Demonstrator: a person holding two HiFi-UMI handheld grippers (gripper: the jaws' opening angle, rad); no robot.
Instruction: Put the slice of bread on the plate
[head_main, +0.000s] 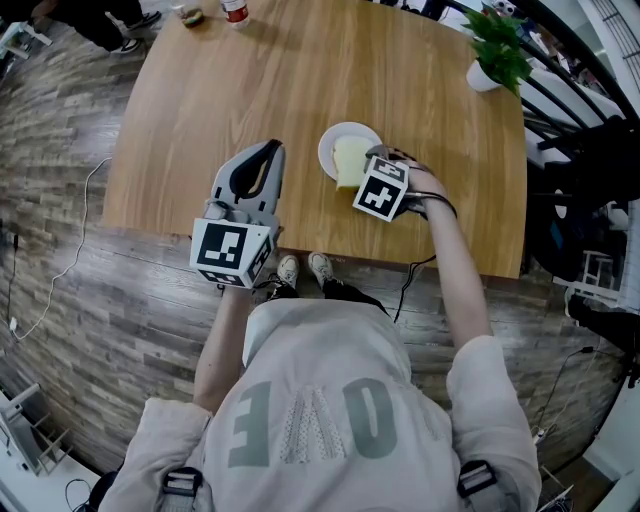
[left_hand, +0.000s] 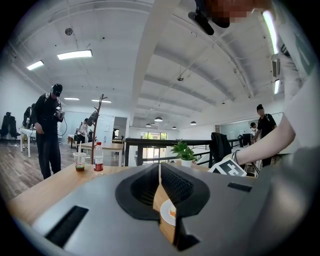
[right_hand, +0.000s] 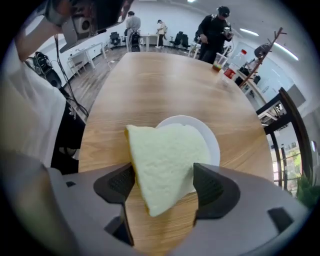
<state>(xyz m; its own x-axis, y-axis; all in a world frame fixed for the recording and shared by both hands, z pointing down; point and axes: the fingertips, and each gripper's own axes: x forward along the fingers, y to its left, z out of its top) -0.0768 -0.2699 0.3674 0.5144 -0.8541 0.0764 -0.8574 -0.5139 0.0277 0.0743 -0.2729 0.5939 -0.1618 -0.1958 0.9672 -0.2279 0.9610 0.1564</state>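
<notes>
In the head view the right gripper (head_main: 375, 166) points steeply down over the plate (head_main: 334, 138), where the bread (head_main: 349, 160) lies. The left gripper (head_main: 268, 150) hangs level, well apart, at the near edge of the tabletop (head_main: 250, 80). The left gripper view shows its jaws together and empty. The right gripper view shows jaws wide apart astride the bread's near corner, apparently not pressing. The slice lies mostly on the plate, its corner overhanging toward the jaws, so the right hand is nearer.

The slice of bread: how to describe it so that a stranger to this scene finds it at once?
On the wooden table, before the person, stands a white plate. The slice of bread lies partly on it, overhanging its rim: cream and angular, where the plate is round.
</notes>
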